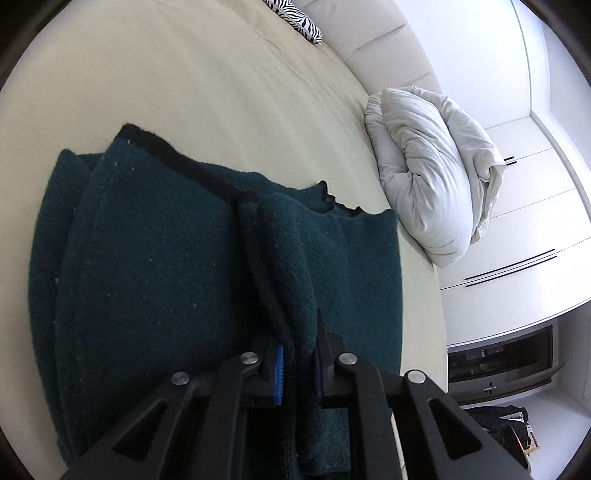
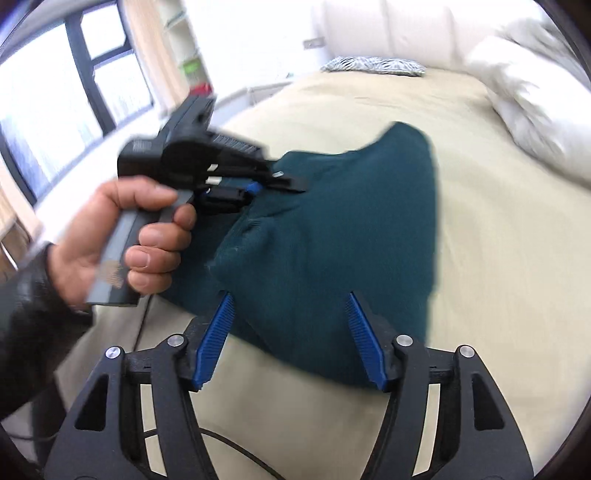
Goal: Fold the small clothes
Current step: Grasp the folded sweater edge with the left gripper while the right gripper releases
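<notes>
Clamping, nearest in the left wrist view, the left tool (image 1: 298, 363), blue pads (image 1: 279, 374) pressing together on a raised fold of the sweater (image 1: 155, 258). Lying folded on the bed (image 1: 221, 85), dark green with black trim, near its right edge. Hanging apart in the right wrist view, the right tool (image 2: 290, 339), blue fingers (image 2: 216, 341) splayed wide with nothing gripped, just over the sweater's near edge. Showing beyond it, at left, a hand (image 2: 122, 236) in a dark sleeve (image 2: 33, 325) squeezing the left tool's grey handle (image 2: 129, 254), tips biting the sweater's left side. Sitting farther off, a crumpled white duvet (image 1: 432, 177) at the bed's right edge. Resting at the far end, a zebra pillow (image 1: 299, 18) against the white headboard (image 1: 380, 44). Blurring heavily throughout the right wrist view.
</notes>
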Demonstrator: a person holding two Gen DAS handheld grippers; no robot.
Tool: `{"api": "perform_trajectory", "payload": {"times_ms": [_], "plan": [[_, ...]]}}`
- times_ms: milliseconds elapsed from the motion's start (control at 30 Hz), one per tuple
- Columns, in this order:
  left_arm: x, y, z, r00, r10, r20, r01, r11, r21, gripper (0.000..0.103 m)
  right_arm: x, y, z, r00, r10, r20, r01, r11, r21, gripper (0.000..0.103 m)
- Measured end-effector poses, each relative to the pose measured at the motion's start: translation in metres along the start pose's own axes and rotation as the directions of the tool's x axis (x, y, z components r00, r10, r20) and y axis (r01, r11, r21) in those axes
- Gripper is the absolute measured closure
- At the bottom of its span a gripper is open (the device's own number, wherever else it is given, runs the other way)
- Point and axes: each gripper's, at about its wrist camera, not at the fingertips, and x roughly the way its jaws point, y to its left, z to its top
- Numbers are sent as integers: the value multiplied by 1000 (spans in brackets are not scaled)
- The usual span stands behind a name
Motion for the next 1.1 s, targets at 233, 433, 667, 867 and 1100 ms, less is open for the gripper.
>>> {"api": "perform_trajectory", "payload": {"times_ms": [233, 433, 667, 867, 1100], "plan": [[-38, 19, 9, 1000, 4, 31, -3, 1000, -28, 91, -8, -35, 2, 999, 11, 38, -14, 995, 100, 40], [-65, 50, 20, 1000, 23, 7, -23, 997, -67, 91, 40, -5, 2, 997, 74, -29, -74, 997, 24, 40], [-59, 82, 20, 1000, 6, -6, -7, 994, -108, 91, 78, 22, -3, 989, 98, -111, -102, 994, -31, 40], [-71, 85, 20, 999, 31, 8, -30, 996, -83, 91, 81, 33, -14, 989, 92, -119, -100, 993, -59, 40], [-74, 96, 13, 998, 25, 49, -19, 992, -128, 91, 89, 56, -8, 990, 59, -128, -73, 991, -109, 40]]}}
